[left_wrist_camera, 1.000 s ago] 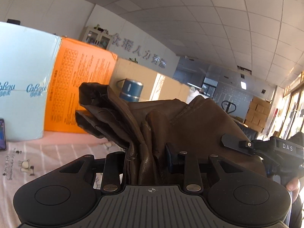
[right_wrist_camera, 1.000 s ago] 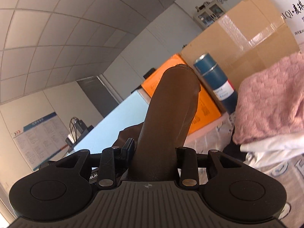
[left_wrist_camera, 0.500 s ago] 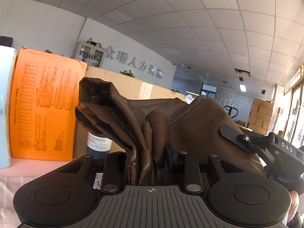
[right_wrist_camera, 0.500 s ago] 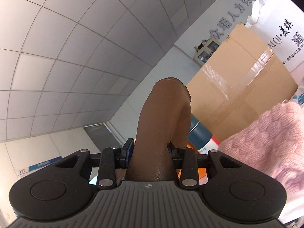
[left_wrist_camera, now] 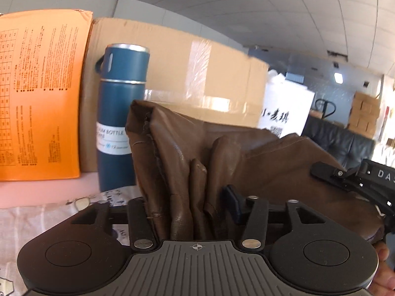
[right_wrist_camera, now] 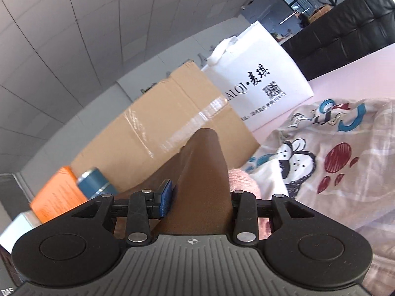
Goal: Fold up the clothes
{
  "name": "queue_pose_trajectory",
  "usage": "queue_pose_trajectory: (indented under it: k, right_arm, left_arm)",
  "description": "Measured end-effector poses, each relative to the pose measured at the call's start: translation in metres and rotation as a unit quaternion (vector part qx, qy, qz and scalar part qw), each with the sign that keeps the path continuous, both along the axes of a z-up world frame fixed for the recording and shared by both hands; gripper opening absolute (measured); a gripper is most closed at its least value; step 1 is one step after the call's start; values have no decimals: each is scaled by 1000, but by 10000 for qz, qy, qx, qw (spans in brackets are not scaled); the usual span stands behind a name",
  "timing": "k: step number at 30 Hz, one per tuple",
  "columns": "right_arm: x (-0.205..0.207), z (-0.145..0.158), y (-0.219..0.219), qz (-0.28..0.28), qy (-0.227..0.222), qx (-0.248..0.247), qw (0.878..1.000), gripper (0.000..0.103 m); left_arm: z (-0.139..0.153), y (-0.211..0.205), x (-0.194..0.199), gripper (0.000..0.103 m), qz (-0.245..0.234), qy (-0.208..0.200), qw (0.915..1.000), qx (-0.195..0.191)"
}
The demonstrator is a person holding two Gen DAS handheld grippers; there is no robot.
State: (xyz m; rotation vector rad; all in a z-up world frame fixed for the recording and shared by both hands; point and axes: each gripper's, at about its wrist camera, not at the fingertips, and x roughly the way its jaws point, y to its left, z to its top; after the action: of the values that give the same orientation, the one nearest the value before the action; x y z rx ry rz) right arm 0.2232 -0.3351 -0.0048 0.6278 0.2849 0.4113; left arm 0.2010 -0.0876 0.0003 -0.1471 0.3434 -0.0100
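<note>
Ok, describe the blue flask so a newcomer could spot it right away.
Find the big cardboard box at the back of the table. The blue flask stands upright before its left end, beside the orange box. It is the only tall cylinder there, dark blue with a white label band.

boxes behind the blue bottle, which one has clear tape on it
The plain brown cardboard box, standing right behind the blue bottle. Shiny clear tape crosses its face. The orange box to its left is covered in printed text and shows no tape.
</note>
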Motion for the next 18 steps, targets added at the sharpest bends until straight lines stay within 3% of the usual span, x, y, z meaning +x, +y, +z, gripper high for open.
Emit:
queue_pose_trajectory:
  k: [5, 7, 9, 10, 12, 14, 18]
  right_arm:
    - [12, -20, 4, -218, 518, -395, 9976, 40]
    - [14, -21, 9, -273, 461, -582, 9969, 41]
    - [13, -22, 12, -325, 282, -686, 9967, 43]
    - [11, -23, 11, -323, 195, -629, 9973, 47]
    - [7, -18, 7, -272, 34, -315, 9991, 58]
    - [-3, -14, 4, -278, -306, -138, 9990, 86]
    - [-24, -5, 8, -542, -941, -243, 9938, 93]
  left_arm:
    - [-15, -12, 0, 68, 169, 41, 9991, 375]
    - [-12, -12, -2, 71, 199, -46, 9985, 504]
    - [-7, -8, -5, 83, 242, -58, 9986, 473]
    - [-5, -5, -9, 94, 220, -27, 9989, 408]
    - [1, 0, -17, 100, 146, 57, 9990, 415]
    - [7, 2, -29, 101, 116, -100, 9980, 607]
    - [20, 10, -61, 103, 139, -441, 9943, 965]
